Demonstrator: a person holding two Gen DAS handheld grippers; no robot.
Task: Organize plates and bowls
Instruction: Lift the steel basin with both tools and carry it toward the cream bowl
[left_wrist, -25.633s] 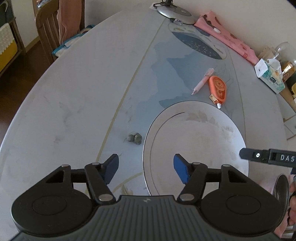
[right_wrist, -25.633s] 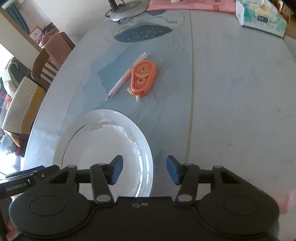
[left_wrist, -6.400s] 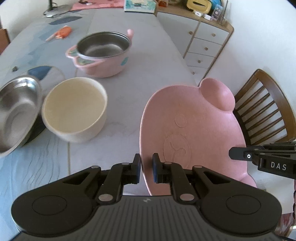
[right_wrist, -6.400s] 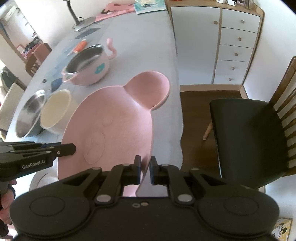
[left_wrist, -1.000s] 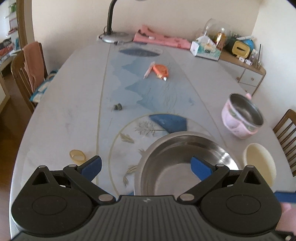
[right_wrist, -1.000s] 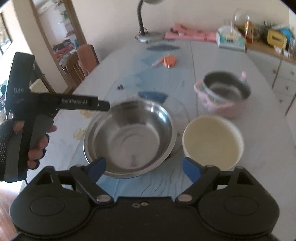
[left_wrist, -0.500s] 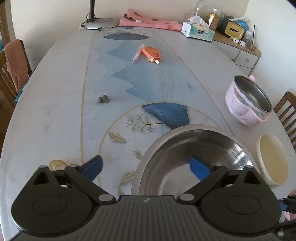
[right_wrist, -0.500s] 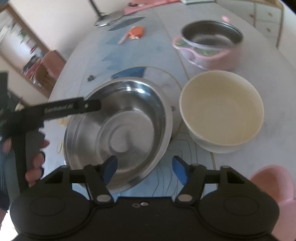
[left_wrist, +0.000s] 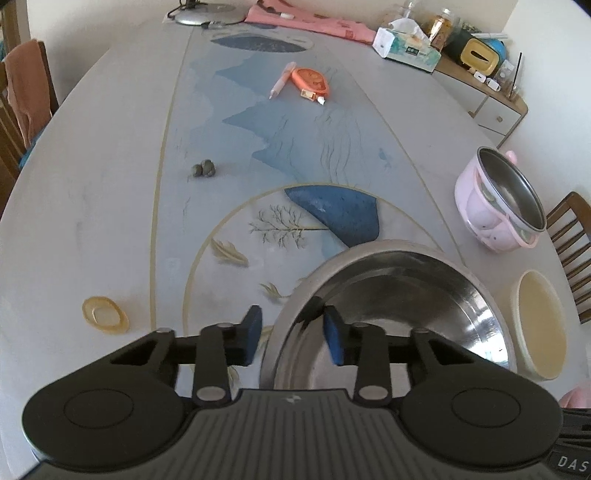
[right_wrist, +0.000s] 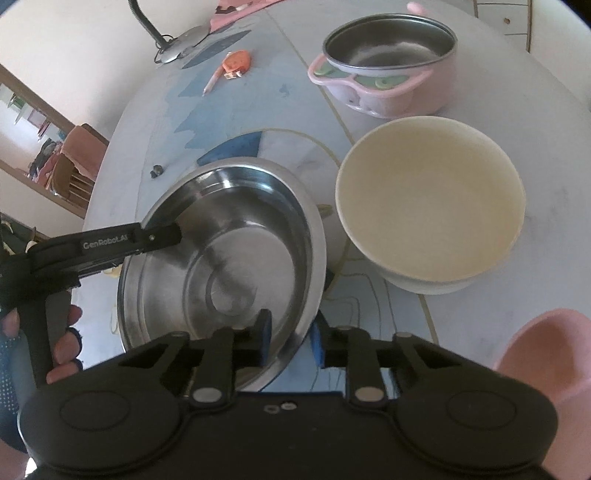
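A steel bowl (left_wrist: 402, 306) sits on the table; it also shows in the right wrist view (right_wrist: 229, 258). My left gripper (left_wrist: 293, 334) straddles its left rim, one pad inside and one outside, jaws partly closed with a gap still showing. My right gripper (right_wrist: 290, 339) straddles its near right rim the same way, also with a gap. The left gripper shows in the right wrist view (right_wrist: 162, 236) at the bowl's far-left rim. A cream bowl (right_wrist: 430, 206) stands right of the steel bowl, and also shows in the left wrist view (left_wrist: 541, 325). A pink pot (right_wrist: 384, 59) stands behind it, seen too in the left wrist view (left_wrist: 498, 199).
A pink plate (right_wrist: 546, 354) lies at the near right. A pen (left_wrist: 281, 79) and an orange tape dispenser (left_wrist: 311, 83) lie mid-table. A tissue box (left_wrist: 406, 48), a lamp base (left_wrist: 207, 16), small pebbles (left_wrist: 203, 169), a yellowish ring (left_wrist: 105, 315) and chairs (left_wrist: 572, 236) are around.
Both grippers have moved in onto the steel bowl's rim and their jaws have narrowed from wide open to a small gap around the rim.
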